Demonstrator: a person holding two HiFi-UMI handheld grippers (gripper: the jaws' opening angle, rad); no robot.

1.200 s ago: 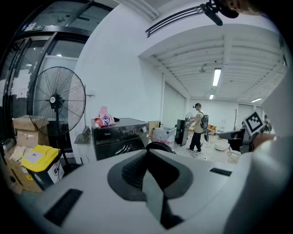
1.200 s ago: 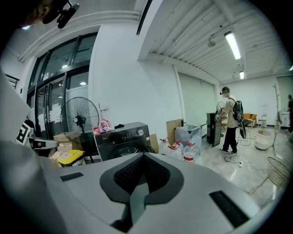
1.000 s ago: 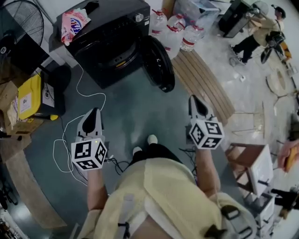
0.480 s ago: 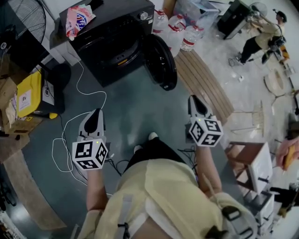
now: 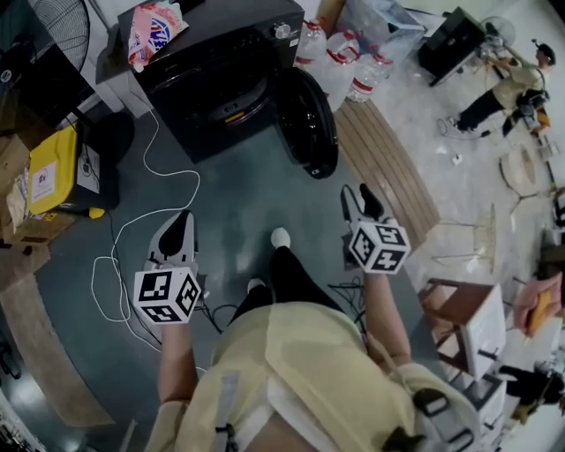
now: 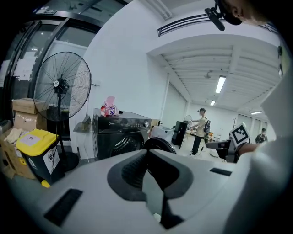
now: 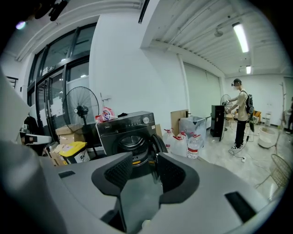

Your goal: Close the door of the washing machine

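Yellow bin (image 5: 48,172) far left, lidded. Washing machine (image 5: 221,75) drum too dark to see into. Its door (image 5: 309,124) hangs open on its right. Left gripper (image 5: 175,225) jaws together, empty. Right gripper (image 5: 359,199) jaws just opened wide, empty. Foot (image 5: 281,237) has stepped forward since a second ago. Bare floor (image 5: 238,199) up to door.

One black washing machine (image 5: 212,75) is standing with its one round door (image 5: 307,124) hanging open. At least three water bottles (image 5: 369,71) are sitting beside it. One pink bag (image 5: 154,26) is lying on top. One fan (image 7: 81,112), one yellow bin (image 5: 48,172) and one slatted wooden board (image 5: 388,168) are flanking it, and one person (image 5: 510,84) is standing far off.
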